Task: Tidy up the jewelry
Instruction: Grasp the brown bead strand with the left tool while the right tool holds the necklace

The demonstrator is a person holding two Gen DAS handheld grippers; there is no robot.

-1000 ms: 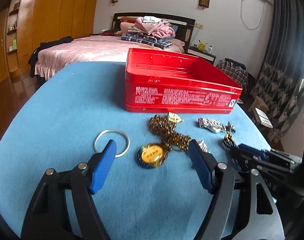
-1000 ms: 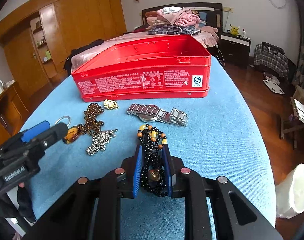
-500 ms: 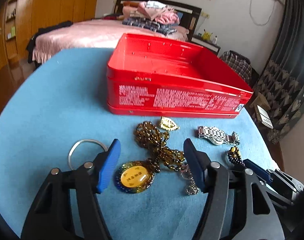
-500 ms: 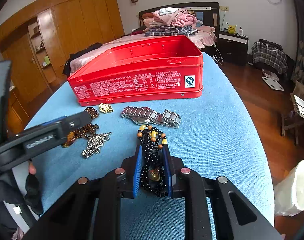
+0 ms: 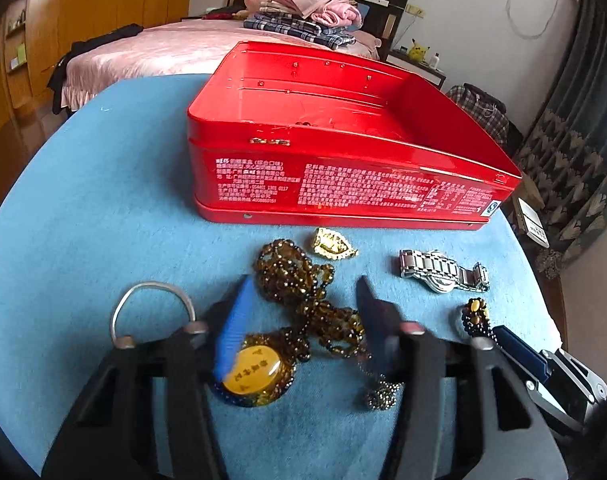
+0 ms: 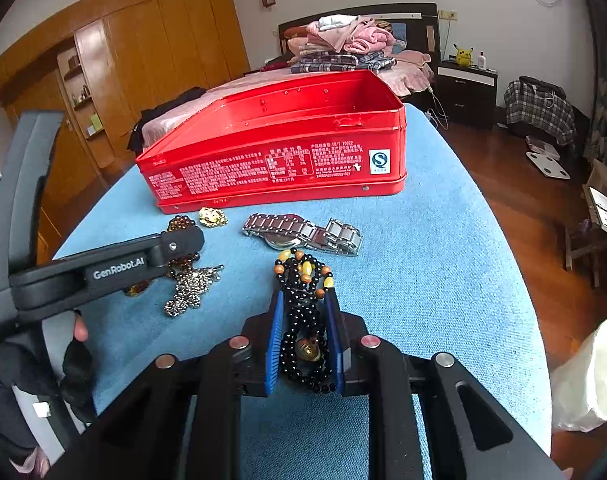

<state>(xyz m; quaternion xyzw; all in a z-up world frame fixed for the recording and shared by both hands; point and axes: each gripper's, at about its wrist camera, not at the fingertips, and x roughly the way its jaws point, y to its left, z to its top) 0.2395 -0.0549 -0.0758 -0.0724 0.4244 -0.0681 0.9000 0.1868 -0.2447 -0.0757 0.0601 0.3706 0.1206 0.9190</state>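
Where legible, "GenRobot.AI" on left tool point(image 6: 175, 246)

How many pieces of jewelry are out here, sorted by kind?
Bead strings: 2, brown necklace, black bracelet
Watch: 1
Silver bangle: 1
Gold brooch: 1
Rhinestone piece: 1
Total: 6

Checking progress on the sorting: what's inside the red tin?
The red tin shows only bare red floor and walls where visible. Its near wall hides the front strip of floor, so small pieces there can't be ruled out.
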